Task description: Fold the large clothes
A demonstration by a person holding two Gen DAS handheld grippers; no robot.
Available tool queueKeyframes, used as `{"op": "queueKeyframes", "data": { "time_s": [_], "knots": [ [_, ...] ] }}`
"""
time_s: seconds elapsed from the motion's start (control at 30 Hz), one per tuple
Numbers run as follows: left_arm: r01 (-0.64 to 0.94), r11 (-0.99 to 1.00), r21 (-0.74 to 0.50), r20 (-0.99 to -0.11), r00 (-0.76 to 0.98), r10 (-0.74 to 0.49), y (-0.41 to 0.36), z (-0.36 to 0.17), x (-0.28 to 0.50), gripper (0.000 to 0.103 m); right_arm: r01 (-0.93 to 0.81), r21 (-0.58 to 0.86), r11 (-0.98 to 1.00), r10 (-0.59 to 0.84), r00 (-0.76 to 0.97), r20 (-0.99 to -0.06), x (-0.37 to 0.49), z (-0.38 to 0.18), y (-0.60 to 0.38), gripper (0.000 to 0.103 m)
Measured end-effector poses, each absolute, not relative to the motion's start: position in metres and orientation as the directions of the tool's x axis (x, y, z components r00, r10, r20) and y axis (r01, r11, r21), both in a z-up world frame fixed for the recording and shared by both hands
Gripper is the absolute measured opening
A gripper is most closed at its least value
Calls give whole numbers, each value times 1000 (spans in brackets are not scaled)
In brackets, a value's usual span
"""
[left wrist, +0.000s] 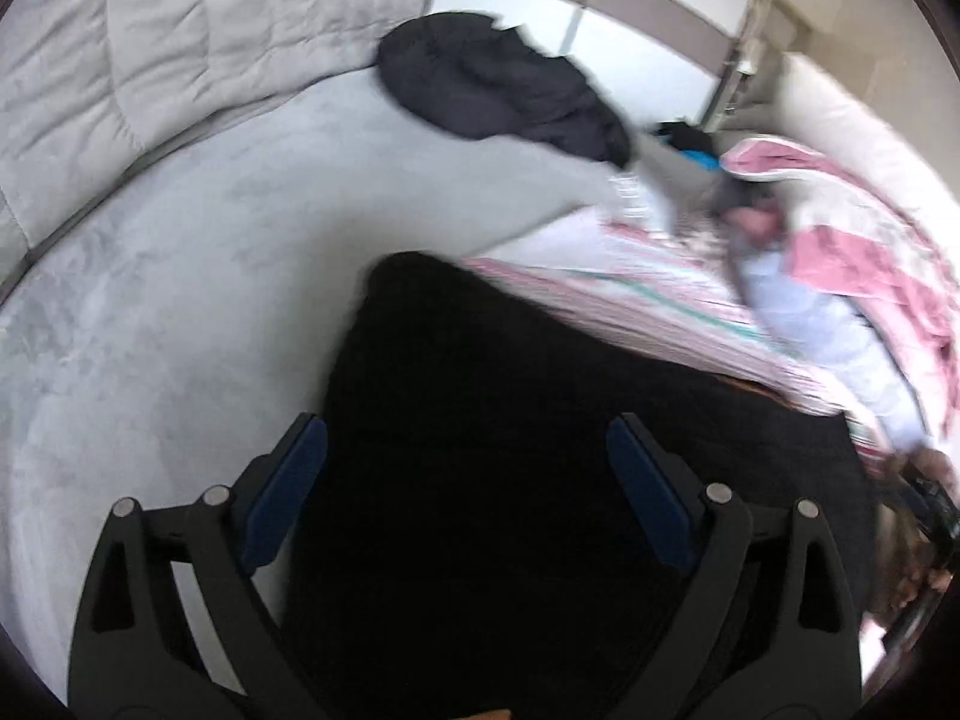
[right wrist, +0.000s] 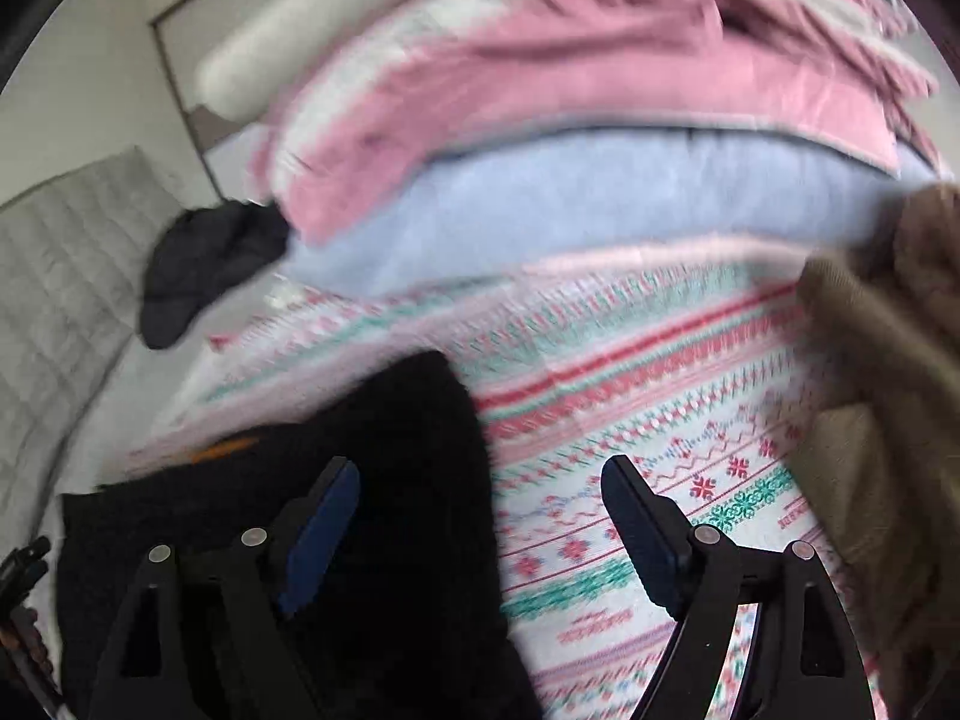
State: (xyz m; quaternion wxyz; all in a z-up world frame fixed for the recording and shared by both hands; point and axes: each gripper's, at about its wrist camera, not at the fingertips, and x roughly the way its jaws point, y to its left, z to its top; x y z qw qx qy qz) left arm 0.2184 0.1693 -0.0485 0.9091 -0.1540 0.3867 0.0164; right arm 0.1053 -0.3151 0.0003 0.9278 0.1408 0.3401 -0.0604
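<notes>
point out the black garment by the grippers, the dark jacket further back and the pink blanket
black garment [left wrist: 480, 420]: left wrist view, middle of its flat top.
dark jacket [left wrist: 498, 84]: left wrist view, centre of the crumpled heap.
pink blanket [right wrist: 570, 60]: right wrist view, its broad pink band.

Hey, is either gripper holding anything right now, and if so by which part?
Nothing is held. The left gripper and the right gripper are both open above the black garment, gripping no fabric.

Garment [left wrist: 540, 420] on bed [left wrist: 180, 300], blanket [right wrist: 630, 420] right, pile [left wrist: 498, 84] behind
</notes>
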Motion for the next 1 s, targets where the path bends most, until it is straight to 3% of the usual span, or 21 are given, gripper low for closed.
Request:
{"op": "queueKeyframes", "data": {
  "time_s": [0.2, 0.37, 0.77, 1.0],
  "knots": [
    [25, 989, -148, -727, 675, -126, 85, -16, 154, 95, 54, 202, 978, 97, 737, -669, 62, 9, -246, 84],
    [55, 991, -120, -789, 601, -128, 46, -26, 97, 99, 79, 172, 982, 76, 666, -742, 23, -14, -212, 85],
    [-34, 992, -118, -805, 588, -76, 23, -61, 36, 101, 13, -9, 1000, -15, 654, -756, -46, -31, -147, 87],
    [-42, 995, -89, -807, 588, -48, 22, -66, 32, 101, 5, -5, 1000, -7, 624, -781, -48, -45, -152, 87]
  ]
}}
